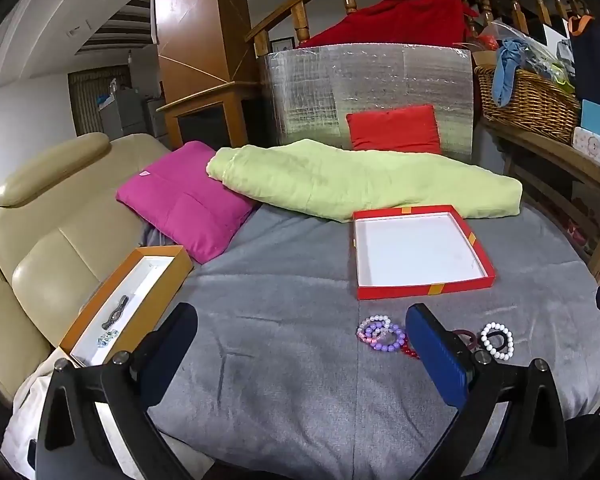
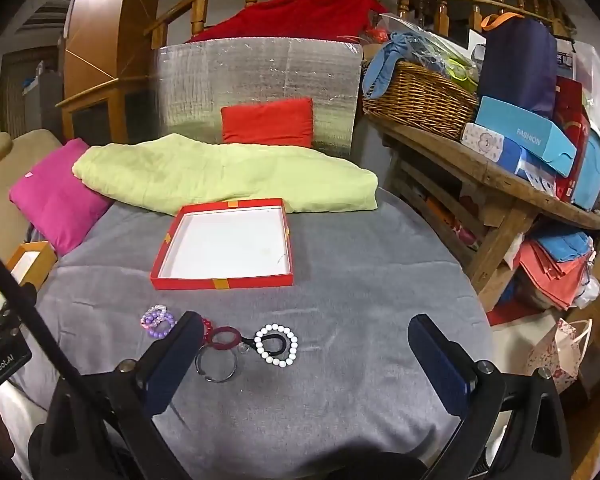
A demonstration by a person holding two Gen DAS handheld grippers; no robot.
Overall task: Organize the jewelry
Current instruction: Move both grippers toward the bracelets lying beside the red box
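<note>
Several bracelets lie on a grey blanket: purple and pink bead bracelets, a white bead bracelet, a dark red ring, a red bead bracelet and a thin metal bangle. Beyond them sits a shallow red box with a bare white inside. An orange box at the left holds a watch and pale blue beads. My left gripper is open over the blanket, left of the bracelets. My right gripper is open, with the white bracelet between its fingers' lines, untouched.
A pink cushion, a green folded quilt and a red cushion lie at the back. A beige sofa stands at the left. At the right, a wooden bench carries a wicker basket and boxes.
</note>
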